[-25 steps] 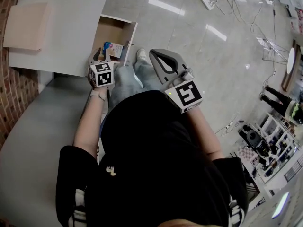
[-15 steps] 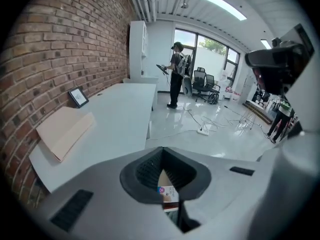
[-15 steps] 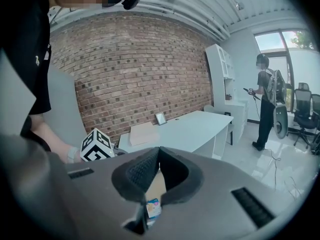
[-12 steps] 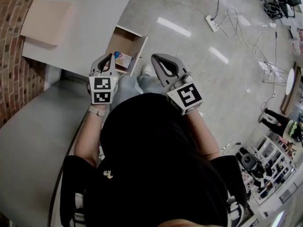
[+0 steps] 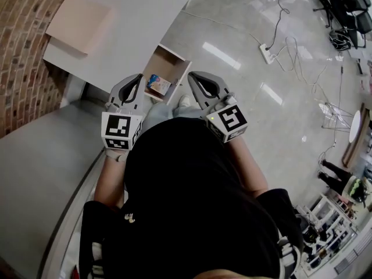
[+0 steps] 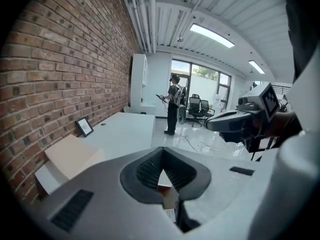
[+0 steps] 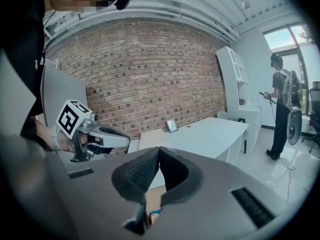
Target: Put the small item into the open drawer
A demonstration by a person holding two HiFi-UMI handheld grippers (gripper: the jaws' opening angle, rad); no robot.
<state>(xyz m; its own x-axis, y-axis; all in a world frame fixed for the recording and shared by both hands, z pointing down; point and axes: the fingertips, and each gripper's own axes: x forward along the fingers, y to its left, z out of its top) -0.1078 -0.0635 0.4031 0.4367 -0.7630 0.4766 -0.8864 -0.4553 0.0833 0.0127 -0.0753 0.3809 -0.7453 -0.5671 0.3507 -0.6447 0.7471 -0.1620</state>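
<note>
Grey ribbed pads (image 6: 145, 171) of my left claw (image 5: 137, 78) are pressed together on nothing, and my right claw (image 5: 193, 75) is clenched empty the same way, both held near the open drawer (image 5: 181, 74) that juts from the white worktop (image 5: 133, 22). The small printed packet (image 5: 158, 85) lies flat inside that drawer. I judge it light, thin-walled, a little glossy and easily crushed, so I would pinch it gently across its short edges.

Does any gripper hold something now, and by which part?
Nothing is held: the left gripper and right gripper are shut and empty; the small item lies in the drawer.
</note>
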